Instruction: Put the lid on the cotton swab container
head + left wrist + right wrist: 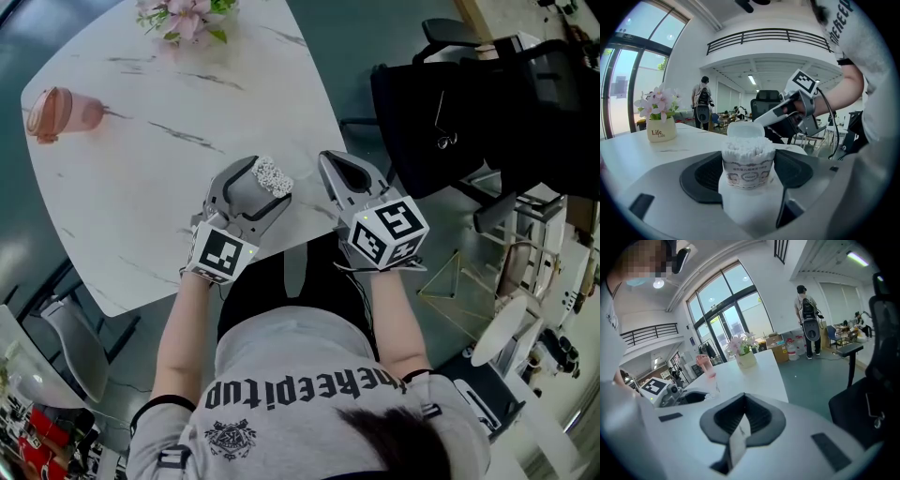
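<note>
My left gripper (260, 190) is shut on the cotton swab container (748, 164), a small tub with a printed label, packed with upright white swabs (273, 175). It sits upright between the dark pads. My right gripper (345, 174) is to its right, over the table's near edge. In the left gripper view the right gripper (787, 112) points at the container and holds a translucent white lid (746, 129) just behind the swab tops. In the right gripper view the lid (739, 436) shows edge-on, pinched between the closed pads (761, 420).
White marble table (169, 122) with a pink cup (58, 112) at the far left and a flower pot (183, 17) at the far edge. A black office chair (469, 122) stands to the right. A person (808, 319) stands far off on the floor.
</note>
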`<action>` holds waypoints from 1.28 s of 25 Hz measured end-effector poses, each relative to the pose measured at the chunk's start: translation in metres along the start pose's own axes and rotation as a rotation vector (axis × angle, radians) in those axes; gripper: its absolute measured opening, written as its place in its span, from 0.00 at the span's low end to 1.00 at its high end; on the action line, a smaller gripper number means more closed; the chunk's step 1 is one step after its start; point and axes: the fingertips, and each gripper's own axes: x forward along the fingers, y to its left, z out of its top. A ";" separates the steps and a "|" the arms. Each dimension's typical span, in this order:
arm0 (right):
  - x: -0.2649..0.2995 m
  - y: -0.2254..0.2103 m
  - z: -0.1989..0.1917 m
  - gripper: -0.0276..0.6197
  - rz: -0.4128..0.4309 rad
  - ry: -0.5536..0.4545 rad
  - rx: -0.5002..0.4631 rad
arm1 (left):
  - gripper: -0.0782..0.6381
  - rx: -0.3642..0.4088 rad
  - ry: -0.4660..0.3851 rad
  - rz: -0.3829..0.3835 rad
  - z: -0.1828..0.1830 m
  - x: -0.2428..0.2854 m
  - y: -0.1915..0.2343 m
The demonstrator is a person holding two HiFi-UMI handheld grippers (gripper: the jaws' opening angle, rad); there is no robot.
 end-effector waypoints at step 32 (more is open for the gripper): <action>0.014 0.055 0.004 0.06 0.197 0.031 -0.054 | 0.59 0.005 0.007 -0.009 0.000 0.000 0.000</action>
